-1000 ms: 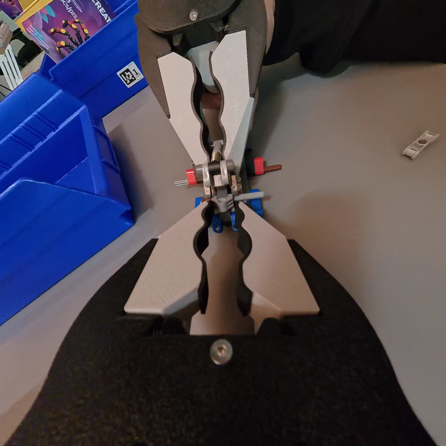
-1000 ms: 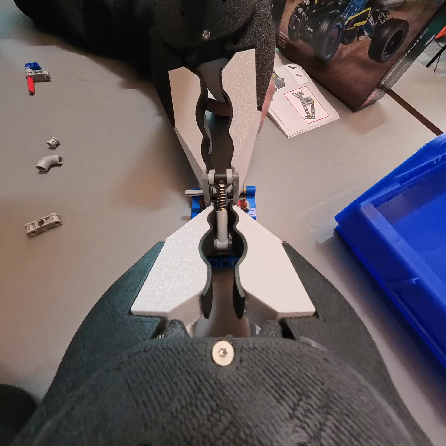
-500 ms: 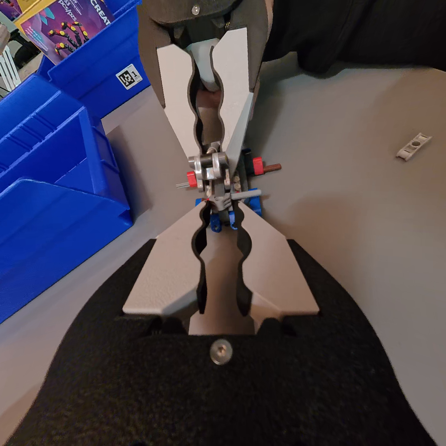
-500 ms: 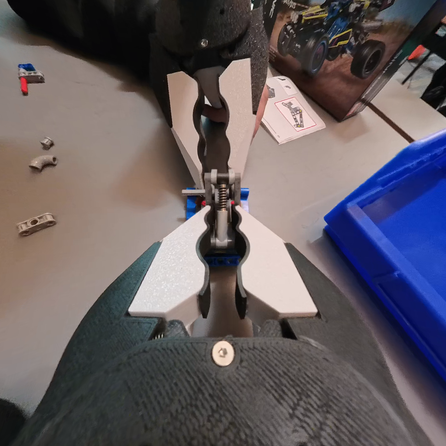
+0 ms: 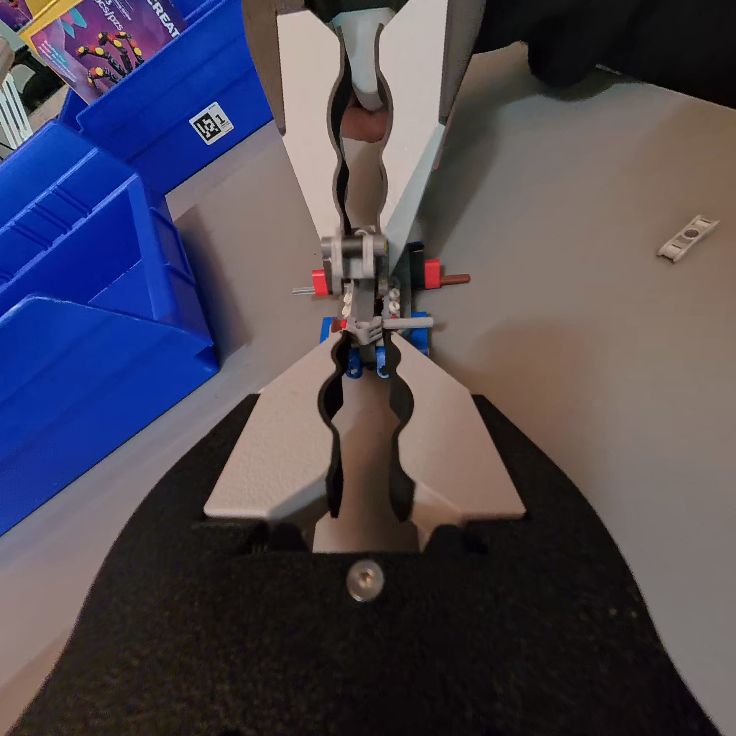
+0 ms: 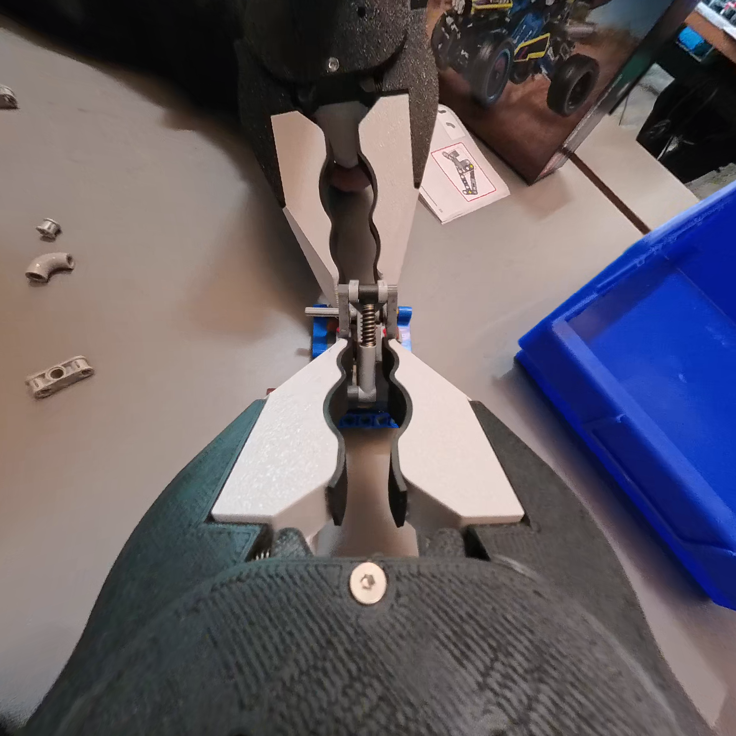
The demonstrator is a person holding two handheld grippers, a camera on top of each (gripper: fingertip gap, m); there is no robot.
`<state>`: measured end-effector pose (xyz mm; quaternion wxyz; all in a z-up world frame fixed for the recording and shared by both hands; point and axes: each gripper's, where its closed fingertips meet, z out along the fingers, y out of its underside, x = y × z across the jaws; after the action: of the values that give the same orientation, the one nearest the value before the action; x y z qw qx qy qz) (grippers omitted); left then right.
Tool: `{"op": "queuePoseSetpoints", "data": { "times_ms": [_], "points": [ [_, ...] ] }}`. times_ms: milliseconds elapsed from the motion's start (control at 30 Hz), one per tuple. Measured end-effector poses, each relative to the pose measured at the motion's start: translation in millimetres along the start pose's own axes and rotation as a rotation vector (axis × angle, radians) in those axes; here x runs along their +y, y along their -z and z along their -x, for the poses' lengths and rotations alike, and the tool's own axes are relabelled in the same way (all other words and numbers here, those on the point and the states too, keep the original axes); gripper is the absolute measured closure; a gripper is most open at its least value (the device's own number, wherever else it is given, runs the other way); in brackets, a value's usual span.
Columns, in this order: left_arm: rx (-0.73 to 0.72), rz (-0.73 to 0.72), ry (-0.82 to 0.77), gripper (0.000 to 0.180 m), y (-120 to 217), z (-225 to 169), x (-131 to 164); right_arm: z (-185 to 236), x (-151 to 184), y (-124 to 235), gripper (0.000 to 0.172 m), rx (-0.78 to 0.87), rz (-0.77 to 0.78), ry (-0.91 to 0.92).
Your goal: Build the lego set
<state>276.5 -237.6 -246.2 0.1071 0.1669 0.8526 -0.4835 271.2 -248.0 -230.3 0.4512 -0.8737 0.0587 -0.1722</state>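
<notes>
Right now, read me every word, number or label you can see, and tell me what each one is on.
Purple box in a blue bin: printed words, which I don't quote.
White sticker on that bin: printed code, not quoted.
Leaflet: print too small to read.
Toy-car box: lettering blurred.

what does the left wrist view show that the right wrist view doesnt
Only the left wrist view: stacked blue bins with a purple box in one, a lone grey connector piece, and the model's red bushes with a brown axle tip.

Only the right wrist view: a toy truck box, an instruction leaflet, three loose grey parts, an open blue bin, and the shock absorber's coil spring.

Both: the grey table, the small blue-and-grey brick model, and the left gripper and right gripper closed on it from opposite sides.
</notes>
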Motion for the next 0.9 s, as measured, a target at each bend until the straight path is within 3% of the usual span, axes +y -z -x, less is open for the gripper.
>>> {"op": "queuePoseSetpoints", "data": {
  "times_ms": [67, 133, 233, 367, 433, 900],
  "points": [
    [-0.003, 0.001, -0.006, 0.167, -0.2, -0.2, 0.0, 2.1, 2.9, -2.3, 0.161, -0.008, 0.035, -0.002],
    [-0.007, 0.003, -0.011, 0.167, -0.4, -0.2, 0.3, 1.2, 6.6, -1.6, 0.139, 0.006, 0.085, -0.003],
    [-0.008, 0.004, -0.011, 0.167, -0.5, 0.0, 0.3, 1.3, 4.9, 5.6, 0.133, 0.022, 0.133, 0.006],
    [-0.005, 0.004, -0.008, 0.167, -0.4, -0.3, 0.4, 2.7, -3.9, 3.8, 0.134, 0.043, 0.120, 0.017],
    [-0.004, 0.004, -0.008, 0.167, -0.4, -0.4, 0.5, 2.1, -2.8, -0.7, 0.149, 0.062, 0.139, 0.047],
    [-0.004, 0.006, 0.007, 0.167, -0.4, 0.9, 0.7, -3.3, -8.6, -3.6, 0.150, 0.183, 0.025, -0.033]
  ]
}}
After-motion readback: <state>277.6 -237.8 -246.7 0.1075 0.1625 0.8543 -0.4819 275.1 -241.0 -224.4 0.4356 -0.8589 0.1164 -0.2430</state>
